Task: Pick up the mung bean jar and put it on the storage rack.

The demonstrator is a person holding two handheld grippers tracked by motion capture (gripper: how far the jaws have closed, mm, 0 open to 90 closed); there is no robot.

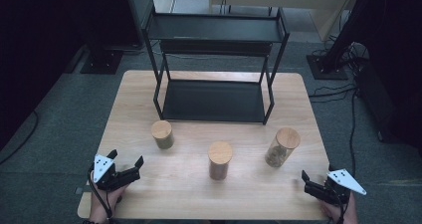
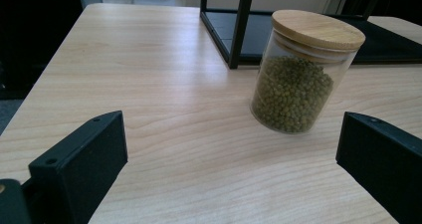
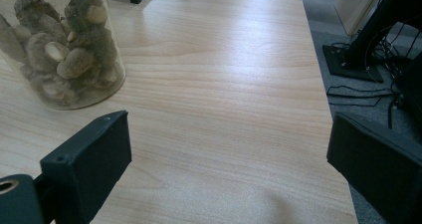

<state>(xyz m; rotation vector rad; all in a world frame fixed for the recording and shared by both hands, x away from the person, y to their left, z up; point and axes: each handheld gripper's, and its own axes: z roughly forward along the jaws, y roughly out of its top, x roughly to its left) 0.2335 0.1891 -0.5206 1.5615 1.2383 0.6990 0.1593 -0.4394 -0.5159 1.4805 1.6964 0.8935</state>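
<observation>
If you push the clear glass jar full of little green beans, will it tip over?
Probably not easily: the bean-filled glass jar with the flat wooden lid looks squat, nearly full and likely heavy, so it may slide on the smooth wooden table. The glass could be slippery and might break if dropped.

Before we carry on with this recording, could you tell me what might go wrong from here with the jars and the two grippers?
1. The three jars are glass with wooden lids; the left jar of green beans could slip or tip in the open left gripper.
2. The right jar stands nearer the table's right edge; a nudge from the open right gripper might push it off.
3. The black rack has posts that a lifted jar could strike.
</observation>
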